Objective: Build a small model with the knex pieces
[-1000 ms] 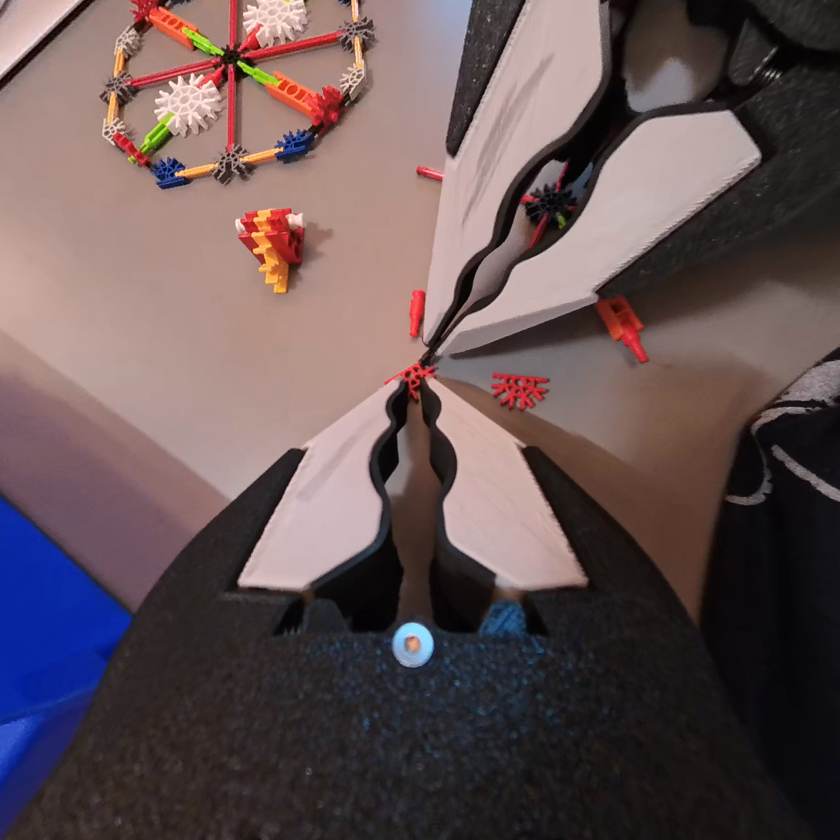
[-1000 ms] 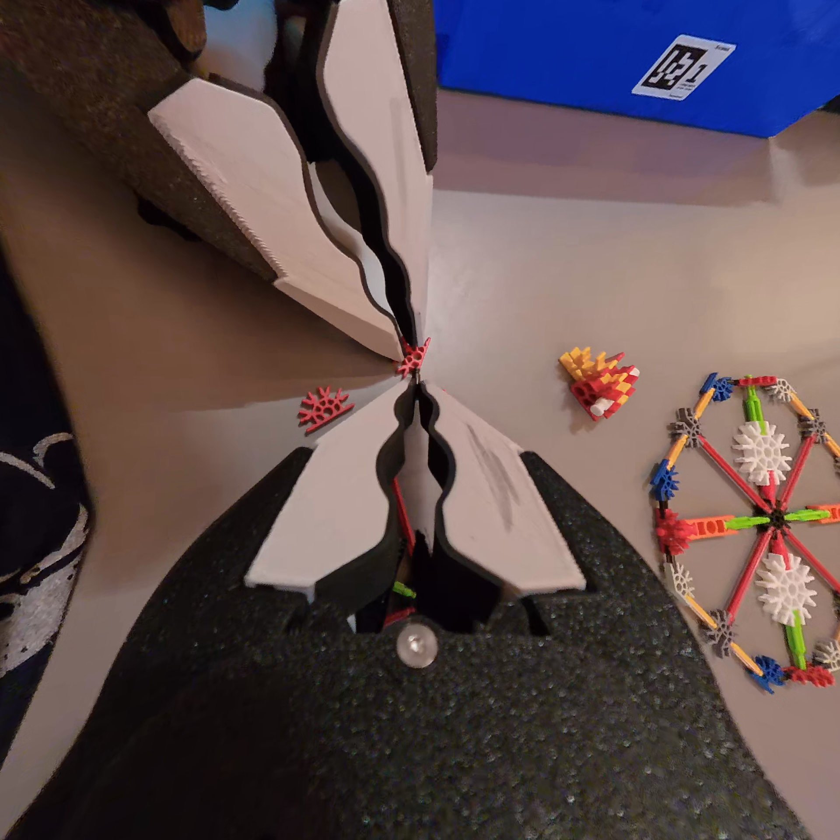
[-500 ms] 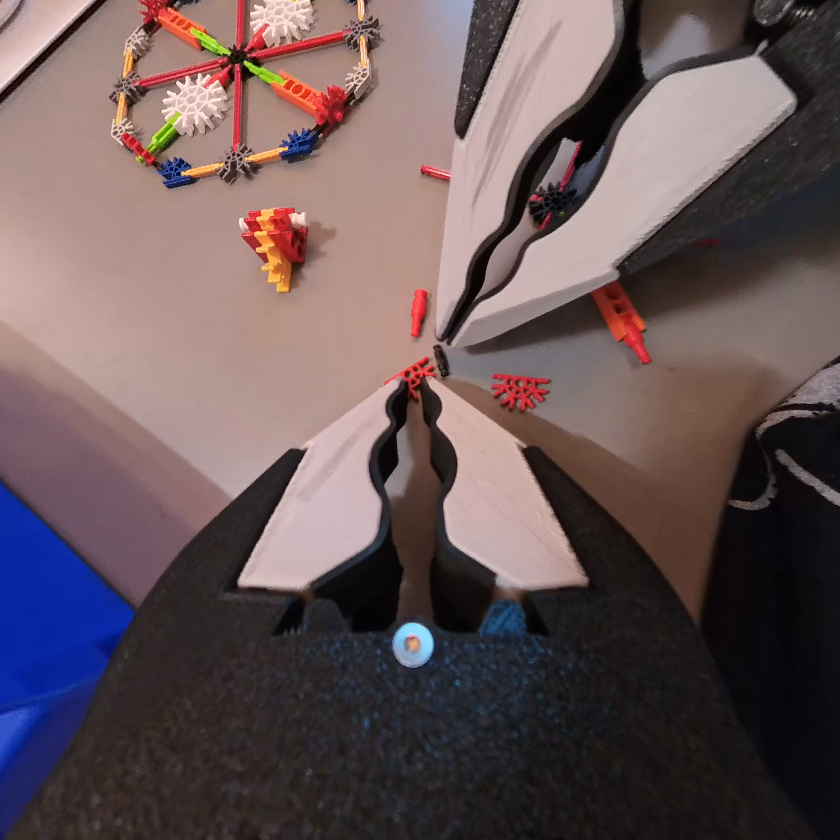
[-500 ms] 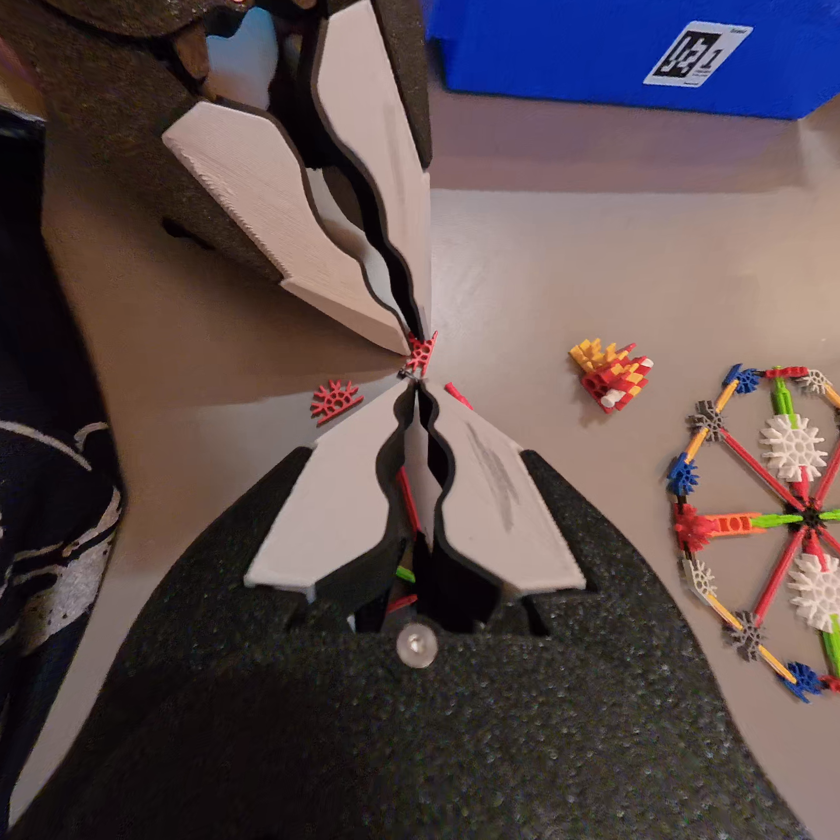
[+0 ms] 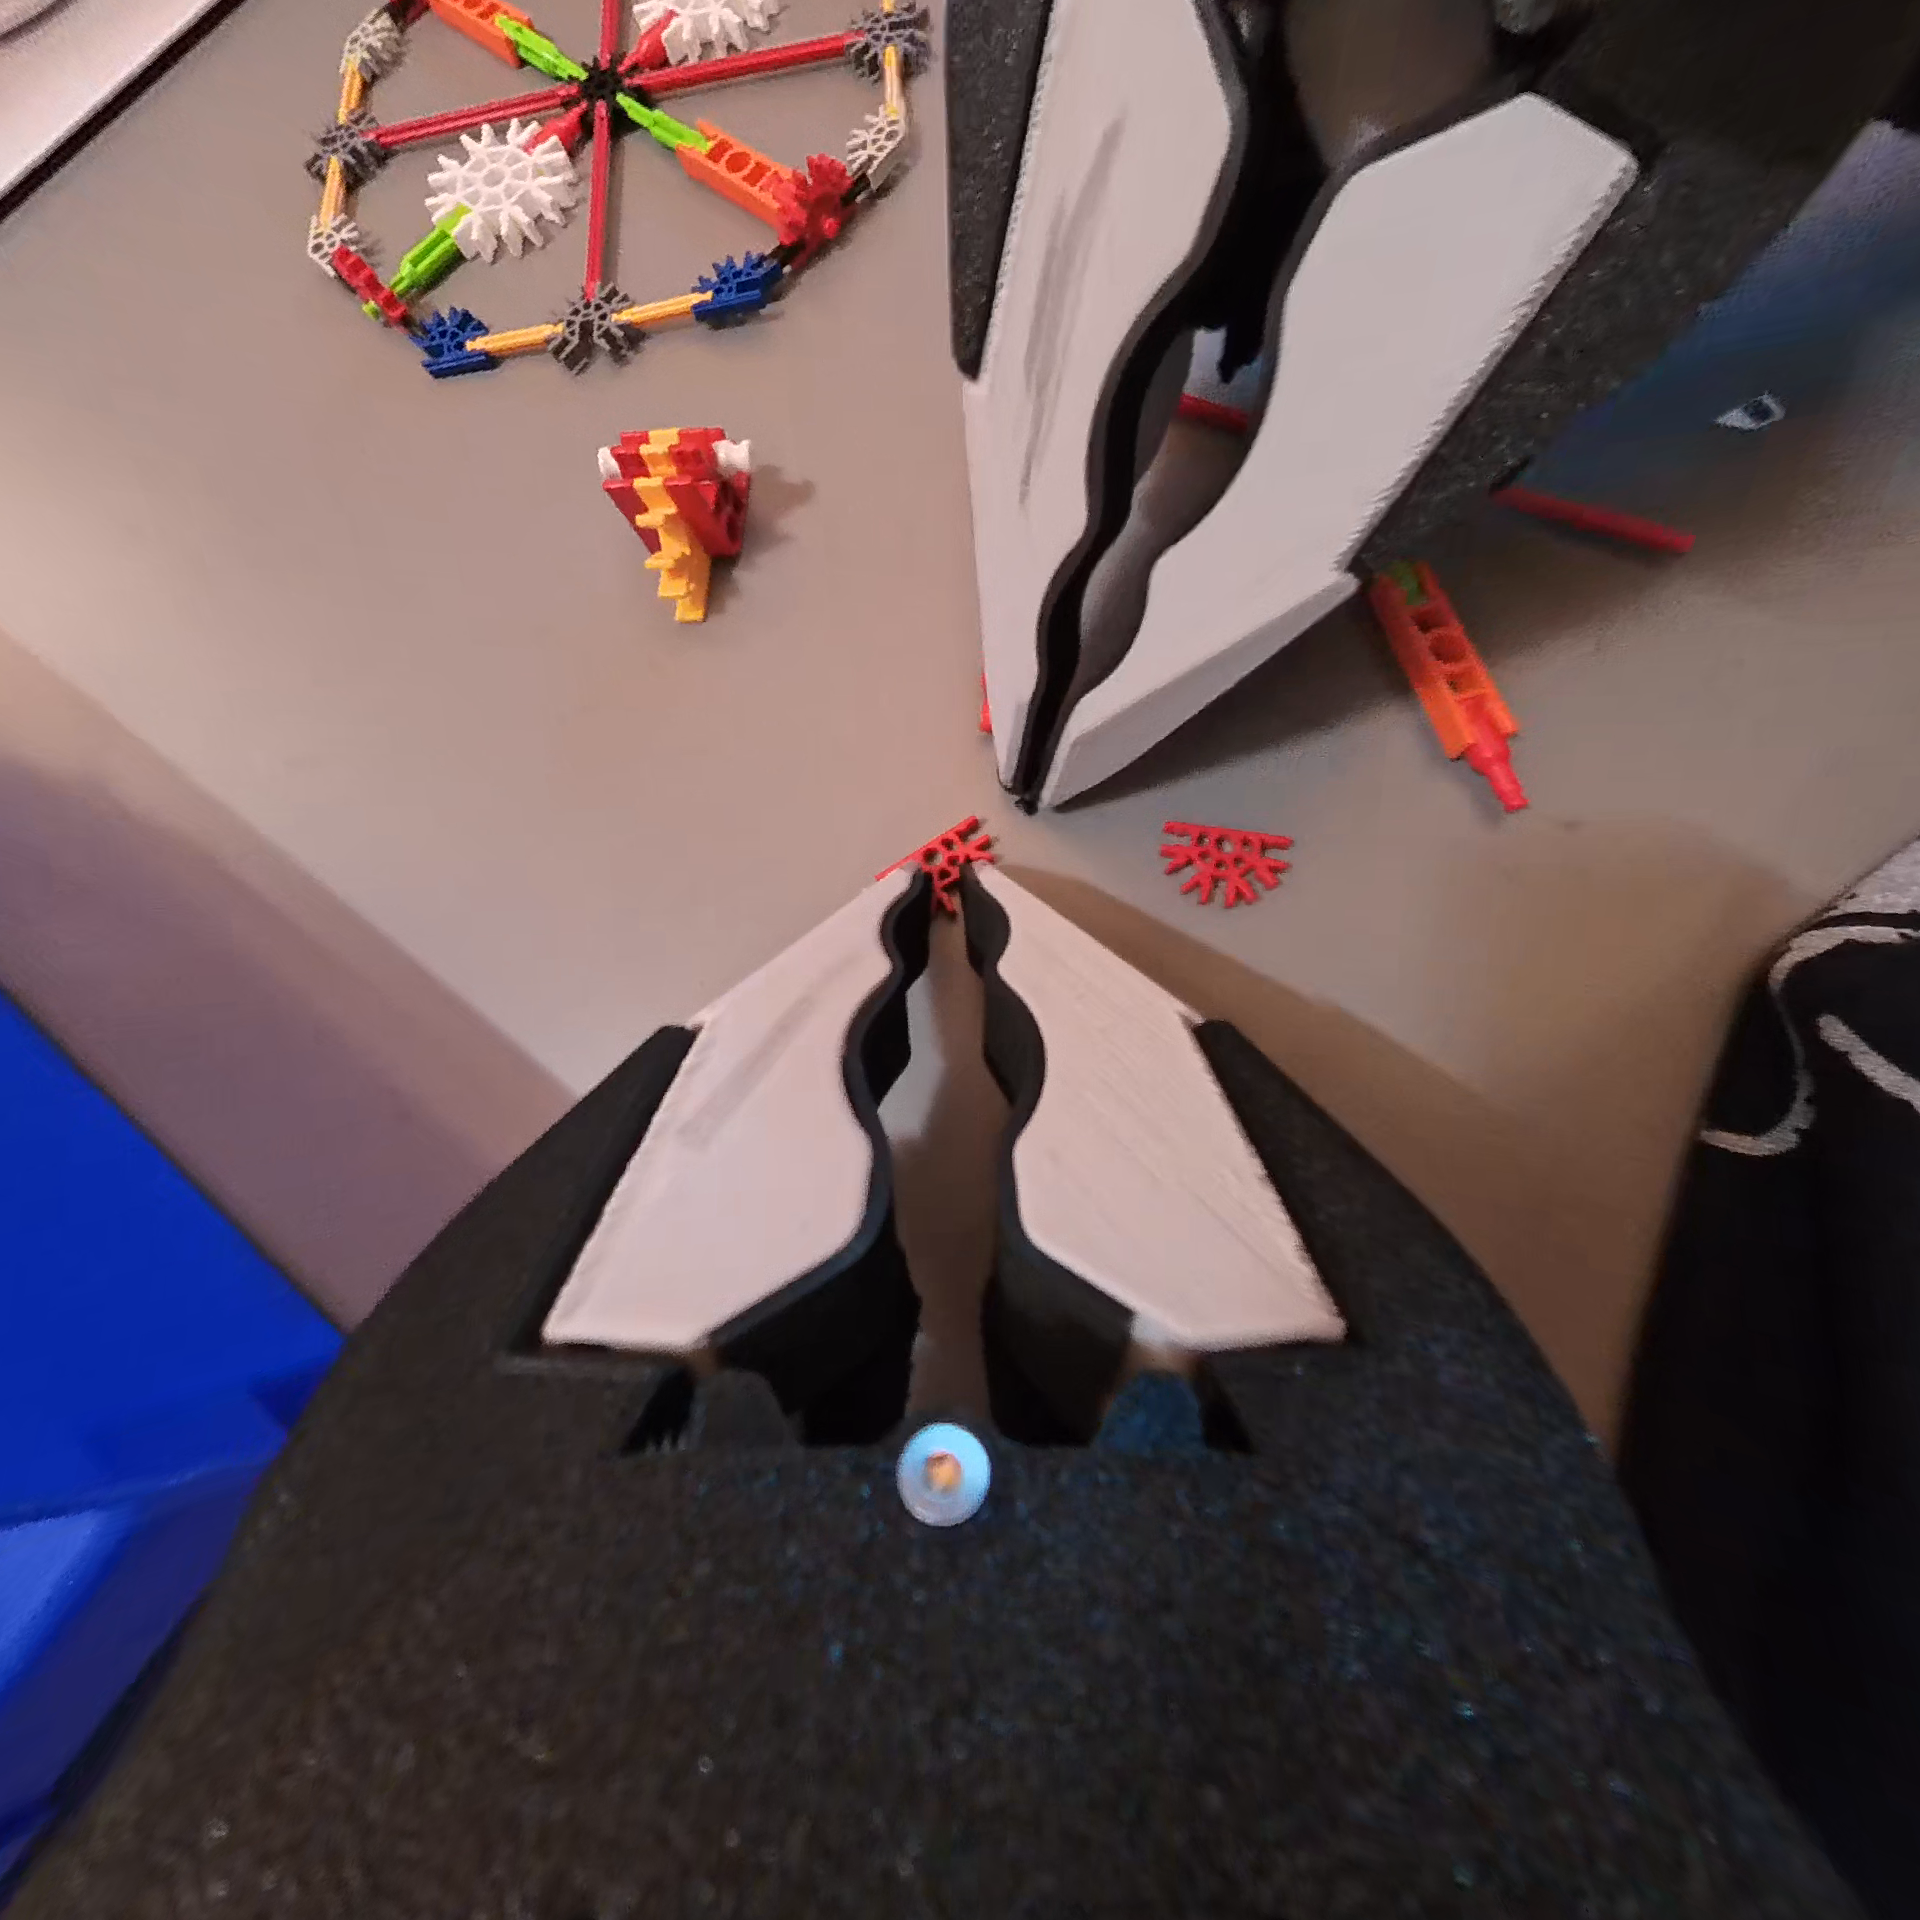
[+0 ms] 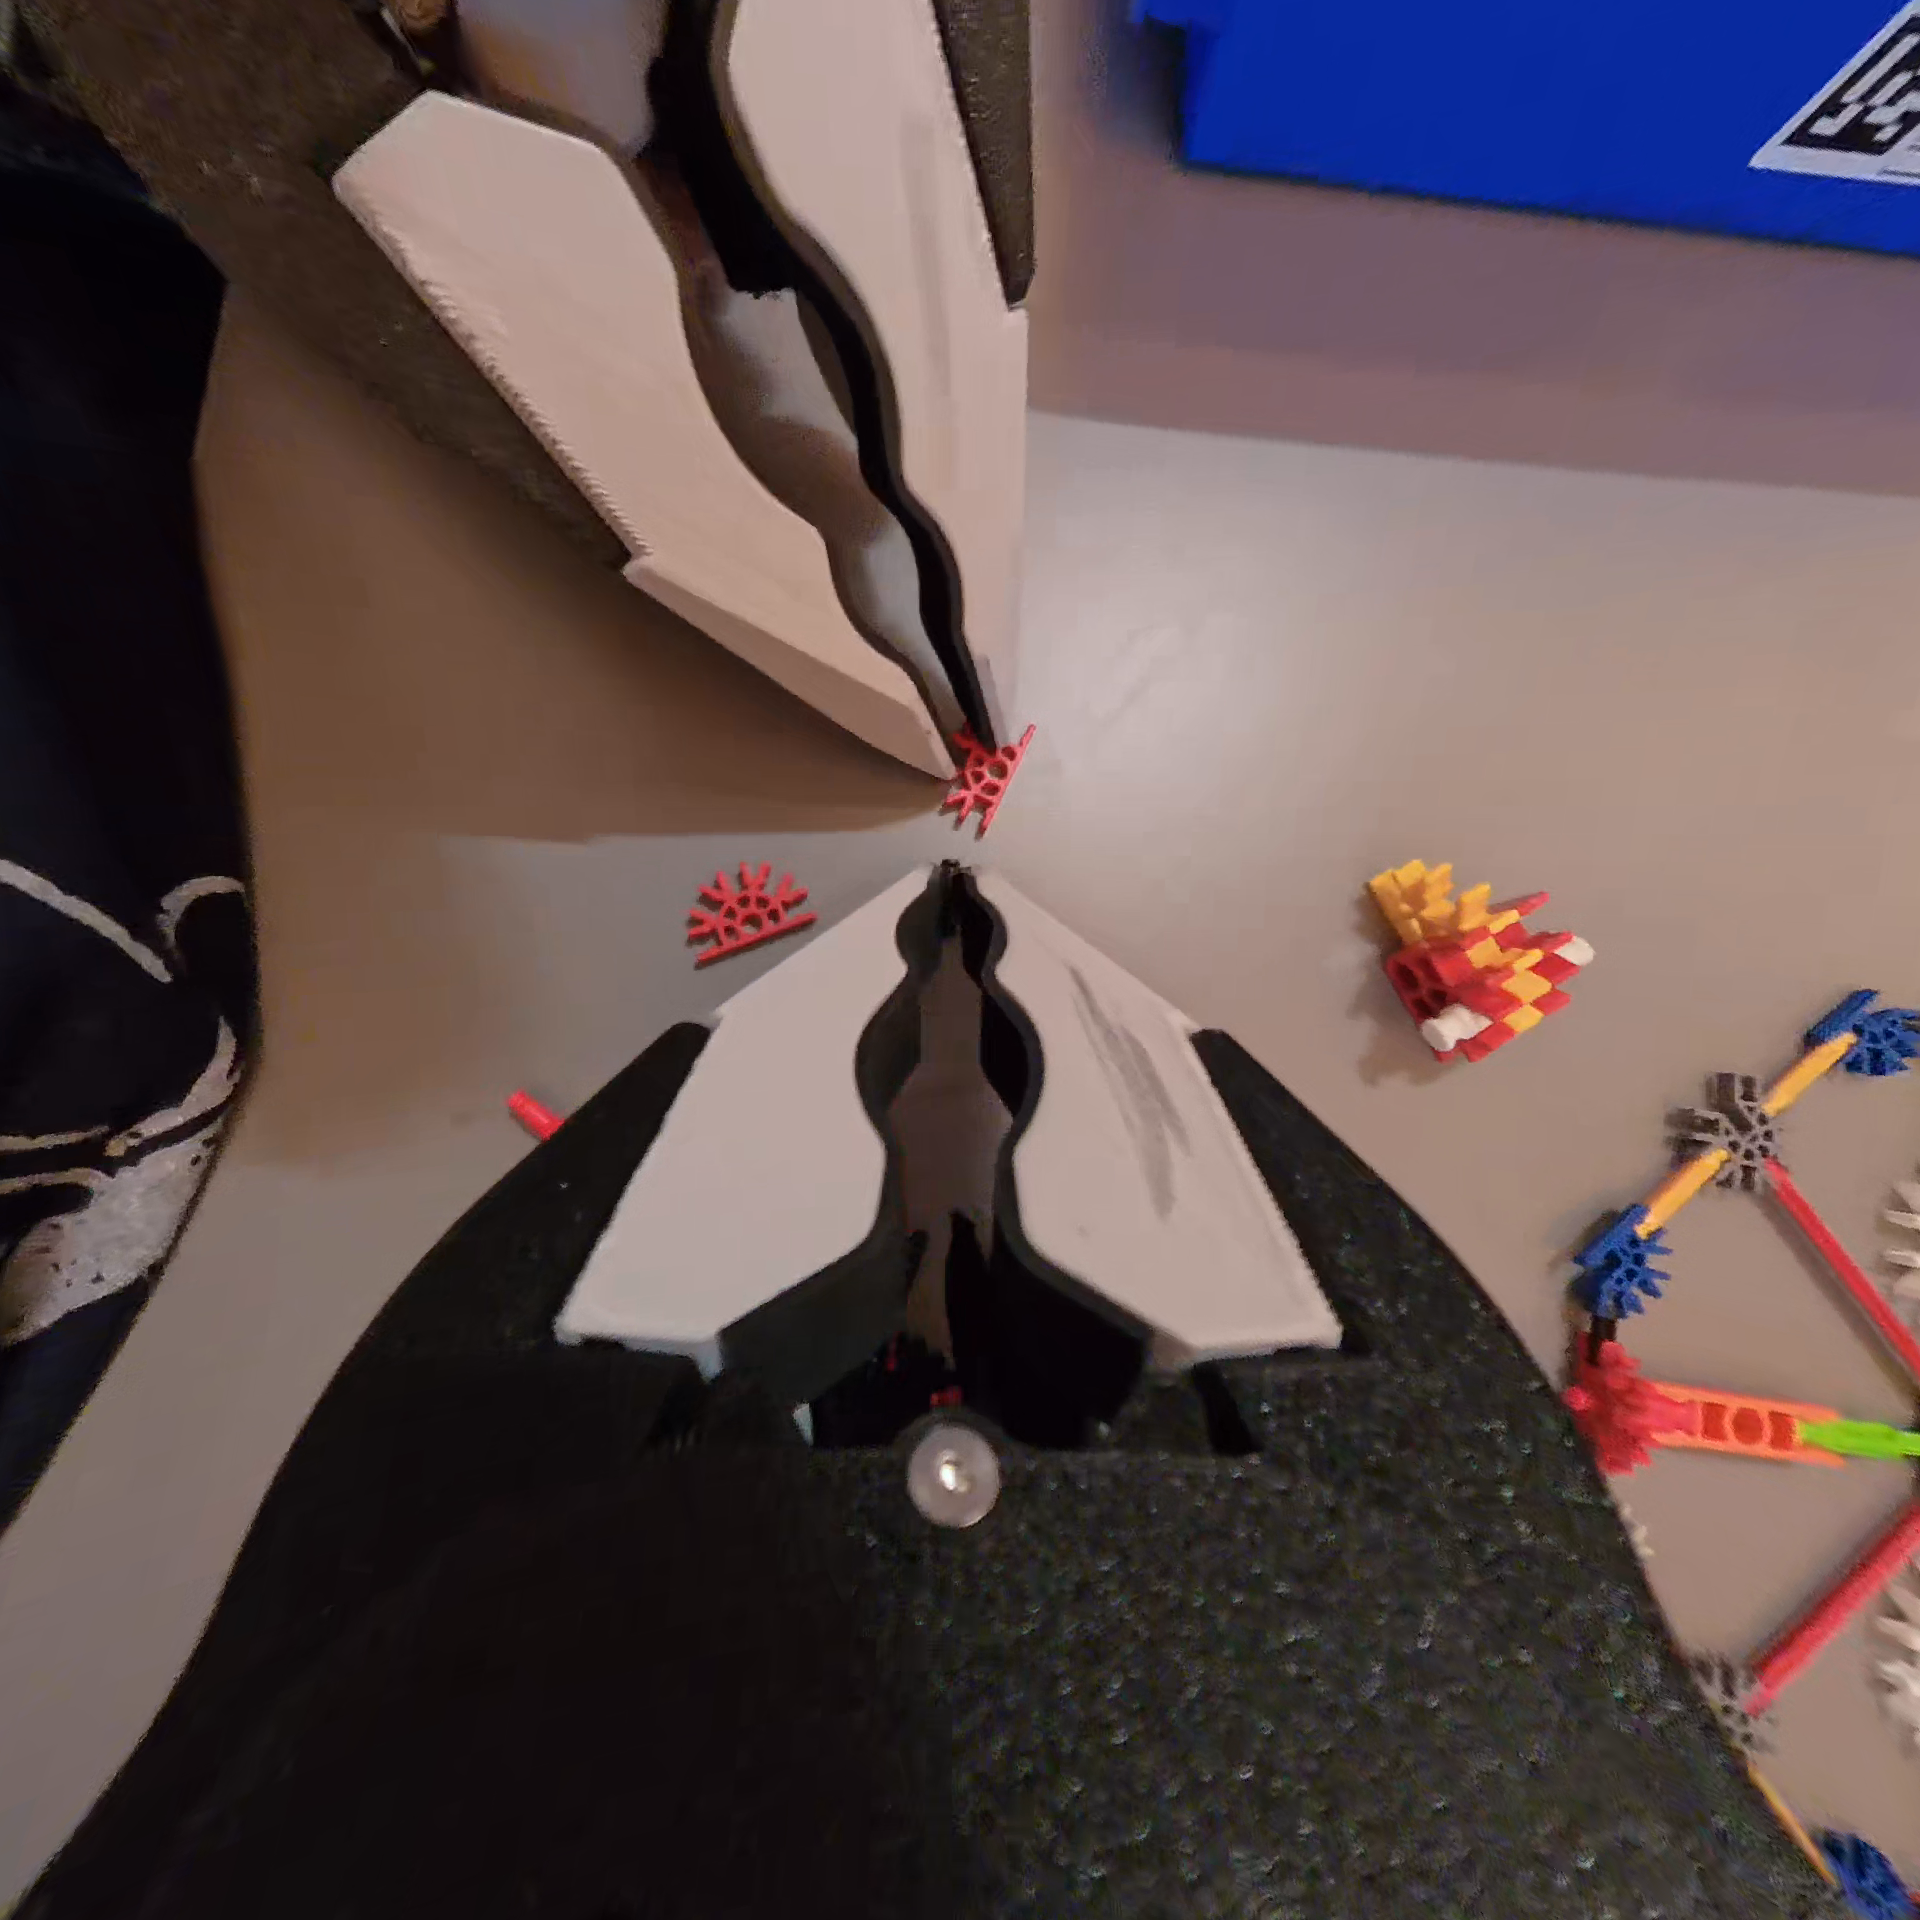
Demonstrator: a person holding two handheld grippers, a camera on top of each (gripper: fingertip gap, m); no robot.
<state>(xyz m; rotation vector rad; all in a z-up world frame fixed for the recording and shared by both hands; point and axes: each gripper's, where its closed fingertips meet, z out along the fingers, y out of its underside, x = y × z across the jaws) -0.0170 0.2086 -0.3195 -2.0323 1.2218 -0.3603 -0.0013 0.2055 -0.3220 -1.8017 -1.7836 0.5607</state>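
I am pinching a small red snowflake-shaped plastic connector [image 5: 948, 854] in my left hand-held gripper [image 5: 943, 883], fingertips closed on it. My right hand-held gripper [image 6: 951, 883] is closed just beside it; whether the dark sliver at its tips is a held piece, I cannot tell. A second red half-round connector [image 5: 1226, 860] is lying on the grey tabletop [image 5: 416, 665] near the pinched connector.

A play or hobby tabletop, probably indoors at a work desk: a plain grey-brown table [image 5: 312, 644] carries a spoked toy wheel [image 5: 603, 177] of plastic rods beyond the jaws, loose red connectors [image 5: 1226, 862] beside them, and a blue bin [image 6: 1507, 104] behind.
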